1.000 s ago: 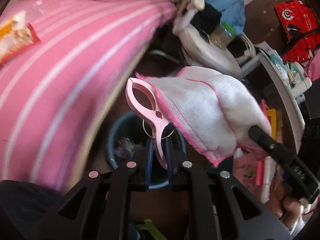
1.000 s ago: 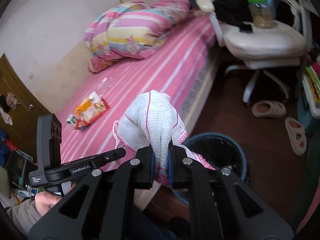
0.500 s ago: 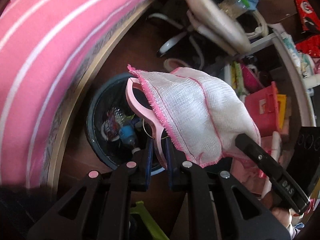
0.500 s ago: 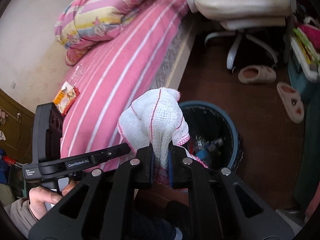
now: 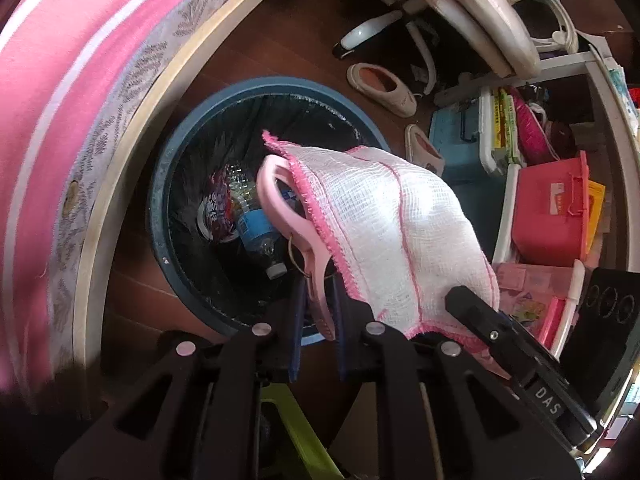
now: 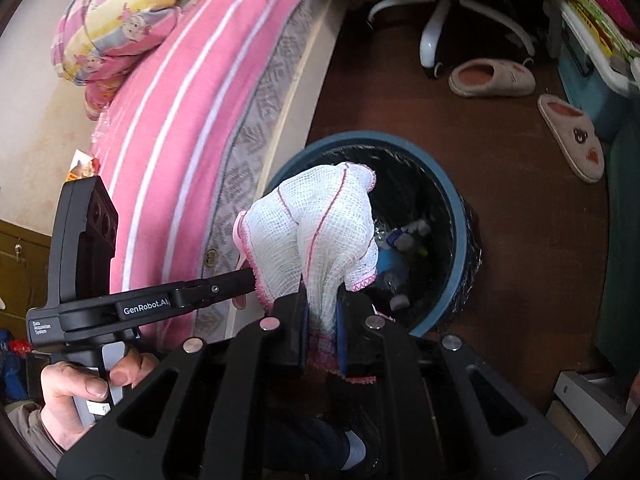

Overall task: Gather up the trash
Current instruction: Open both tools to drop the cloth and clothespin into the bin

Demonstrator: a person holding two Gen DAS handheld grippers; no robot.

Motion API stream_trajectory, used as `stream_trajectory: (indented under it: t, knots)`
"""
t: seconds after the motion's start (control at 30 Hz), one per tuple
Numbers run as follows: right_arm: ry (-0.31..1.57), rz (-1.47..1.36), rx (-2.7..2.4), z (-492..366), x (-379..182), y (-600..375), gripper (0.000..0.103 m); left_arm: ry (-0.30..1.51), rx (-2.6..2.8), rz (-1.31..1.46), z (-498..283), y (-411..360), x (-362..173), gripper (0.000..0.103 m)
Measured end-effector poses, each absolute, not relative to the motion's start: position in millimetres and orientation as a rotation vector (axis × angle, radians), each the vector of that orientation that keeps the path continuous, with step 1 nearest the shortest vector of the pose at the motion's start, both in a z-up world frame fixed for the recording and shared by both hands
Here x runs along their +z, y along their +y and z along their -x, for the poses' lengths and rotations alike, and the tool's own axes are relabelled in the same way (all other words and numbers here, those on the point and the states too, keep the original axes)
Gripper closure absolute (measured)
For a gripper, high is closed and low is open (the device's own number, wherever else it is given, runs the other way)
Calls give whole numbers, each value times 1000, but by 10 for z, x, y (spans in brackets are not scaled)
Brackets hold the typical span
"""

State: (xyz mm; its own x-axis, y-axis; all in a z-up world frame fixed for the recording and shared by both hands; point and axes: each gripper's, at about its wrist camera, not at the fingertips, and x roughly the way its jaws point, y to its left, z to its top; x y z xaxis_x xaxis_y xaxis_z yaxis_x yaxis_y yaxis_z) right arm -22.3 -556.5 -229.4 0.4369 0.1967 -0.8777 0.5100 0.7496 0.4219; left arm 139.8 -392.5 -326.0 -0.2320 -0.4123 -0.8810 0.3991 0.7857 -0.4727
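Bed (image 6: 192,92): 10 o'clock of bin.
Blue trash bin (image 5: 160,216): black-lined, holds bottles; drop target.
Gauze cloth (image 5: 384,224): over bin, right gripper (image 6: 322,312) pinching its hem.
Pink clothespin (image 5: 280,216): clipped at cloth's 9 o'clock edge, left gripper (image 5: 318,312) nipping its handle; both likely poised for release.

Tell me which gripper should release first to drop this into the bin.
Probably right. The right gripper pinches only the cloth; the left gripper holds the pink clip directly over the bin, so everything then hangs there.
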Motion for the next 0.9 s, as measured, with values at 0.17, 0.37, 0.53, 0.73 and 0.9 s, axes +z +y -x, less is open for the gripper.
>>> stream_trajectory:
  t: [0.17, 0.37, 0.53, 0.73, 0.9]
  knots:
    - [1154, -744, -210, 144, -2440, -5552, 89, 1664, -732, 25, -1479, -3962, -3364, 71]
    - [1140, -735, -247, 83, -2396, -5510, 36, 1672, -691, 100, -1601, -3893, -3366, 35]
    - [1141, -732, -236, 64, -2300, -5449, 27, 1658, -682, 156, -1645, -3829, -3294, 31]
    - [1060, -717, -223, 87, -2060, -5408, 21, 1599, -702, 198, -1639, -3736, -3047, 28]
    - [1012, -675, -170, 19, -1761, -5252, 21, 1533, -734, 304, -1640, -3539, -2749, 27]
